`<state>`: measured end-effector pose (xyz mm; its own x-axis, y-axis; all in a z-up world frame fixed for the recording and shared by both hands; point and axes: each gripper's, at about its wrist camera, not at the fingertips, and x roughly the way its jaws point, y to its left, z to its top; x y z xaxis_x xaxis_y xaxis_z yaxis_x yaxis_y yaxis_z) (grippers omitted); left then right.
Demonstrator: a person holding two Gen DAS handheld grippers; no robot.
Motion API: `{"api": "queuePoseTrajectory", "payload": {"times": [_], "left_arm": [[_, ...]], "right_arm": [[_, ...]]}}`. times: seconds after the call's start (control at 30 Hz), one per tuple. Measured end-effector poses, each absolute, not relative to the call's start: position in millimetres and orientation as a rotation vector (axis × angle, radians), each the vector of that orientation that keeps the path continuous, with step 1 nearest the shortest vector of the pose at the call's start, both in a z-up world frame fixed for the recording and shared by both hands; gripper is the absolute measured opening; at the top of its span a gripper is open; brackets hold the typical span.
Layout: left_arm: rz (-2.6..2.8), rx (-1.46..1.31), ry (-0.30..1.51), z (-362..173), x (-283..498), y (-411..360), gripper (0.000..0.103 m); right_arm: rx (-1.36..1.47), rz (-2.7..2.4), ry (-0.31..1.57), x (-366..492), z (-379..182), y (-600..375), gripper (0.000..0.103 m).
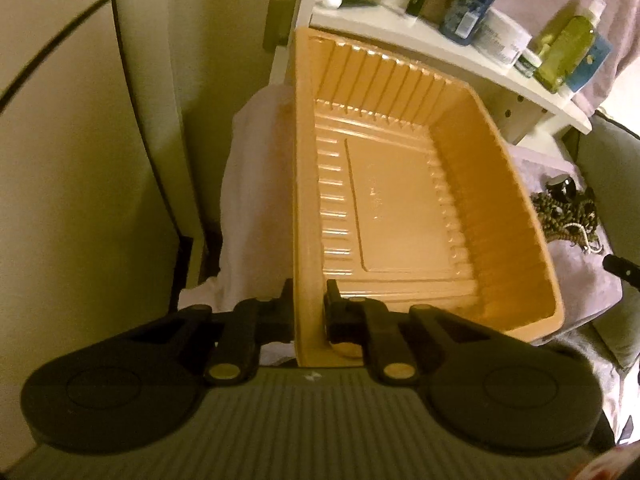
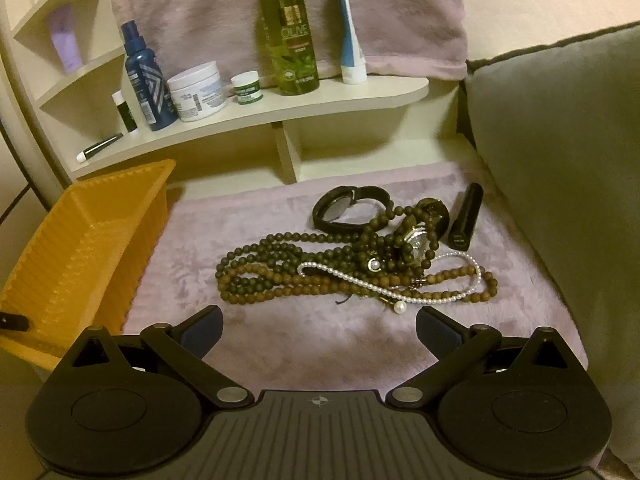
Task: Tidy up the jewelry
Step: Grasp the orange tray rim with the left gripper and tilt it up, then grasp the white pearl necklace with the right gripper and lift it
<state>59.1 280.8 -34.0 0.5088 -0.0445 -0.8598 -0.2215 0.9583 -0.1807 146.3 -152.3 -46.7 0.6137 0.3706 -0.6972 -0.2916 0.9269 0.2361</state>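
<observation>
Left gripper [image 1: 308, 312] hides orange tray [image 1: 400, 216] rim

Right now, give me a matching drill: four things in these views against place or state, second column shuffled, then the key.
Things:
1. orange tray
2. pearl strand
3. green bottle
4. right tool

Place or state:
A. standing on the white shelf
B. open, nothing between the fingers
C. rim clamped by the left tool
D. lying across the brown beads on the pink cloth

Pairs: 1-C, 2-D, 3-A, 4-B
</observation>
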Motion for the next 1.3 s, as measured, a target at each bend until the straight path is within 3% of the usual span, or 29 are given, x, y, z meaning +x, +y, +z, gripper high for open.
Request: {"api": "queuePoseTrajectory", "payload": {"times": [0.3,0.37,0.4,0.57,0.63,0.77,0.83,1.03,1.13,1.3], "left_arm": [[0.169,-0.063,0.978,8.1,50.8,235.3,0.011],[0.174,-0.027,0.965,13.6,50.7,221.5,0.011],[0.177,-0.014,0.958,16.2,50.9,216.8,0.011],[0.200,0.048,0.930,26.8,51.6,198.5,0.011],[0.206,0.066,0.921,30.2,52.1,192.7,0.011],[0.209,0.098,0.912,32.5,56.2,180.7,0.011],[0.208,0.103,0.910,33.9,57.8,178.1,0.011],[0.216,0.101,0.919,34.3,58.7,177.6,0.011],[0.220,0.102,0.919,33.8,58.7,176.5,0.011],[0.224,0.097,0.918,33.5,58.3,176.4,0.011]], "right_arm": [[0.050,0.403,0.745,149.1,-49.7,-165.7,0.102],[0.017,0.426,0.729,151.0,-51.5,-167.8,0.094],[-0.006,0.436,0.727,153.0,-53.0,-168.1,0.084],[-0.139,0.507,0.689,160.4,-61.6,-167.9,0.067],[-0.206,0.535,0.682,164.9,-66.9,-164.8,0.053],[-0.329,0.584,0.673,174.4,-80.0,-156.5,0.038],[-0.369,0.606,0.668,177.5,-84.6,-153.4,0.026],[-0.495,0.652,0.631,176.5,-92.1,-143.2,0.016],[-0.511,0.670,0.617,172.9,-91.6,-141.7,0.003],[-0.492,0.658,0.563,162.7,-78.1,-148.3,0.002]]}}
